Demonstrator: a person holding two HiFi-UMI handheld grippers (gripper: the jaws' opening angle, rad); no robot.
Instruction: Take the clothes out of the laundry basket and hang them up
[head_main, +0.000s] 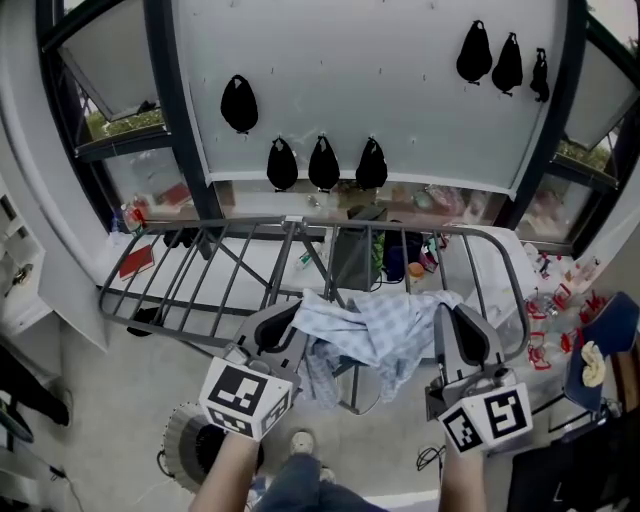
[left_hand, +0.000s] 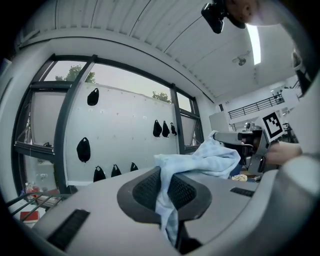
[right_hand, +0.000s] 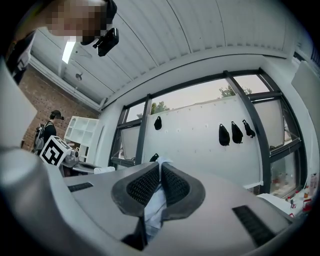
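A pale blue checked garment (head_main: 375, 330) hangs bunched between my two grippers, above the near rail of the grey drying rack (head_main: 200, 270). My left gripper (head_main: 285, 318) is shut on the garment's left edge; in the left gripper view the cloth (left_hand: 200, 157) runs out between the black pads (left_hand: 145, 190) toward the other gripper. On the garment's right side my right gripper (head_main: 455, 318) is shut too, and a strip of the same cloth (right_hand: 156, 200) shows pinched between its pads (right_hand: 176, 186). No laundry basket is in view.
The rack's bars (head_main: 330, 240) stretch across the middle, before a white wall with several black bags (head_main: 322, 163) on hooks. A round fan-like object (head_main: 185, 445) sits on the floor at the lower left. Bottles and clutter (head_main: 560, 300) line the right side. A person stands far off (right_hand: 47, 131).
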